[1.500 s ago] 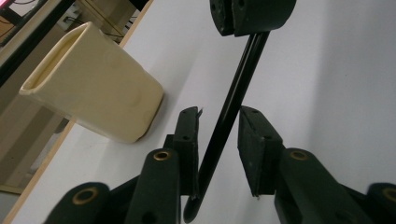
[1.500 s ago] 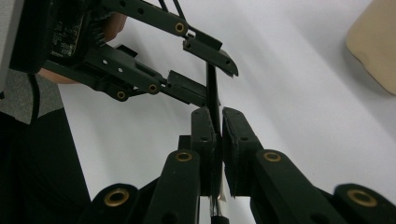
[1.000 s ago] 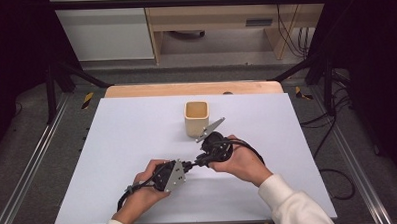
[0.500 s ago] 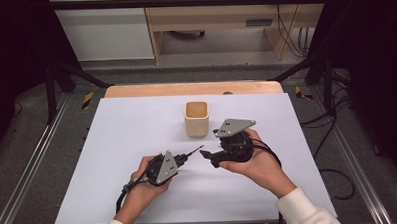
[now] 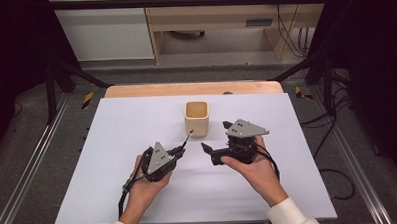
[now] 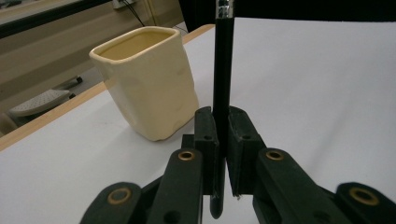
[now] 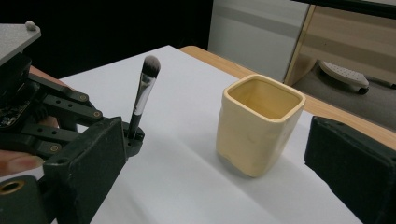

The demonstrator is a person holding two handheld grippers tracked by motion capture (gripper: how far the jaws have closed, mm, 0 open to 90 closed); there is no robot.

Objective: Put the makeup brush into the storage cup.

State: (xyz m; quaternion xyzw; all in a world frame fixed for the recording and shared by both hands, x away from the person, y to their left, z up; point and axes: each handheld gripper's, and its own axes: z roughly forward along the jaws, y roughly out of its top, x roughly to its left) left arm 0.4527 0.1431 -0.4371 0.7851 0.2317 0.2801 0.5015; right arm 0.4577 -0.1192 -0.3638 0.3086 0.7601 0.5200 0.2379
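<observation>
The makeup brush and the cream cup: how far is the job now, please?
Done: the left claw is shut on the makeup brush, and the right claw has just been opening, with nothing between its jaws. In hand: the brush is held near the cream cup, bristles toward it. Left, probably: putting the brush into the cup; what can be seen of the inside looks empty.

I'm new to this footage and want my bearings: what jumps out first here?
A cream square cup stands alone mid-table on the white tabletop. Just in front of it, the left gripper clamps a black-handled makeup brush, bristles aimed toward the cup. The right gripper sits beside it, fingers just spread wide and empty.
</observation>
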